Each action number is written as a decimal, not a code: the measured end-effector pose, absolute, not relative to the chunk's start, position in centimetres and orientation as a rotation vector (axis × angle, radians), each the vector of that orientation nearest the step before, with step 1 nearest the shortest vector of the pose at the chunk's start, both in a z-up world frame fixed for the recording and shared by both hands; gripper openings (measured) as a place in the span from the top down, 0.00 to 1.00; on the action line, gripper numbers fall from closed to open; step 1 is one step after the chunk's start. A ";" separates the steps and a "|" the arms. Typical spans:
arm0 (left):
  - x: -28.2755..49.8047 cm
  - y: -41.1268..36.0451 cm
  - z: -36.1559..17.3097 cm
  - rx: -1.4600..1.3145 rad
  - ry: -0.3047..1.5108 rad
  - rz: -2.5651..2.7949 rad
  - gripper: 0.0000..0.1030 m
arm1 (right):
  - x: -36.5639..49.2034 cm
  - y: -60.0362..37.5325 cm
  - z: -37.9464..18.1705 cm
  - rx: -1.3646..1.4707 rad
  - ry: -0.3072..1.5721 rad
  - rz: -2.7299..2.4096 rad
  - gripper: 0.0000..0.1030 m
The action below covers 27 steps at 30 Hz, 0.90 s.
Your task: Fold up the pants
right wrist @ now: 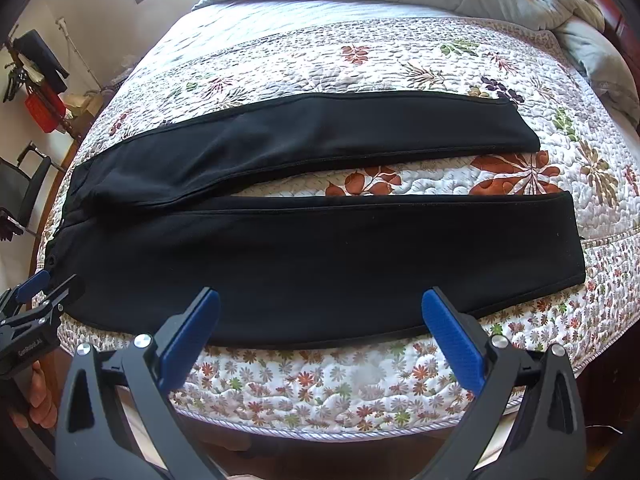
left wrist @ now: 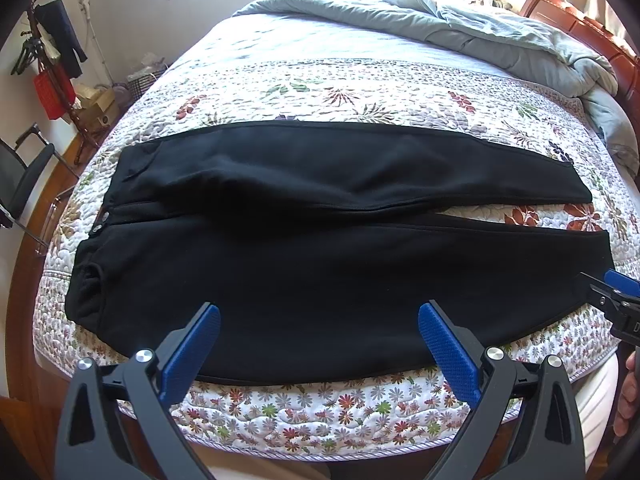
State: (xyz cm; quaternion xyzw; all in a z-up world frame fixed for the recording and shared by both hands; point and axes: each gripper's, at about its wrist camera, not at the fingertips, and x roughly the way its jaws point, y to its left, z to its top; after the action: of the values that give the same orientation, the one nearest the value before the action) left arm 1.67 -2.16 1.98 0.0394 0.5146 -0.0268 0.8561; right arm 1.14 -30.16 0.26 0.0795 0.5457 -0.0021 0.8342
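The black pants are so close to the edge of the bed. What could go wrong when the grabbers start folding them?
1. The pants lie with the near leg right along the edge of the bed; a tug toward the person might slide them off.
2. The legs are spread apart, with the quilt showing between them, so folding one over the other could end up crooked.
3. The left gripper and right gripper both have open jaws holding nothing; a shallow pinch may slip off the thick cloth.

The pants [left wrist: 320, 264] are matt black, fleecy-looking cloth. Under them the bed [left wrist: 304, 404] wears a quilted, stitched floral cloth cover. Each claw's fingers [left wrist: 450, 350] carry textured blue pads on matt black plastic with shiny metal screws.
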 end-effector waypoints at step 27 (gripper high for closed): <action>1.6 -2.9 2.1 0.101 1.076 -0.059 0.04 | 1.3 -30.3 -0.3 0.182 1.158 0.005 0.02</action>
State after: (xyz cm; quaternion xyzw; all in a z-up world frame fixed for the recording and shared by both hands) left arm 1.62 -2.93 2.07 0.0482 0.5120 -0.0280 0.8572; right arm 1.30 -30.32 -0.31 0.0858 0.5465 0.0025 0.8331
